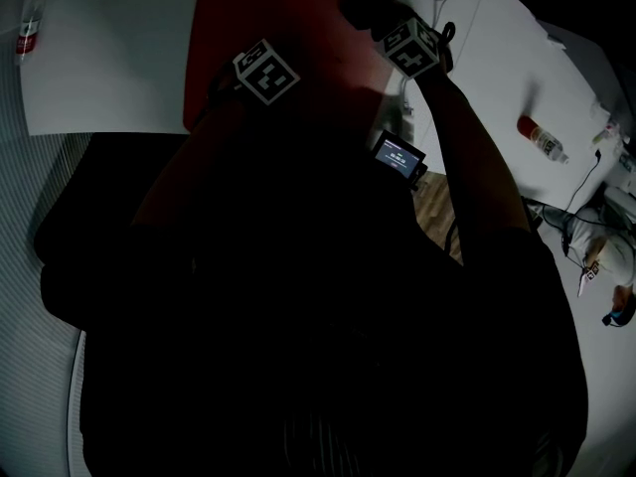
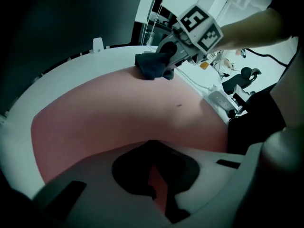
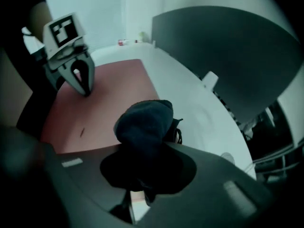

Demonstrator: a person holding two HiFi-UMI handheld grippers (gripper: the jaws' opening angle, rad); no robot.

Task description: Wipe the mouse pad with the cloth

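The red mouse pad (image 1: 298, 28) (image 2: 109, 113) (image 3: 114, 87) lies on the white table (image 1: 99, 68). My right gripper (image 3: 142, 179) (image 2: 164, 63) is shut on a bunched dark cloth (image 3: 145, 122) (image 2: 153, 65) (image 1: 363, 8), which rests on the pad's far corner next to the table edge. My left gripper (image 3: 87, 91) (image 2: 159, 184) is shut, its fingertips together and pressing down on the pad near its other end. In the head view only the marker cubes of both grippers show clearly; my dark body hides the rest.
A dark speck (image 2: 179, 105) marks the pad. A grey partition (image 3: 228, 56) curves along the table's far side. A red-capped bottle (image 1: 542, 137) lies at the right, another bottle (image 1: 30, 28) at the top left. Cables and an office chair (image 2: 242, 75) are beyond the table.
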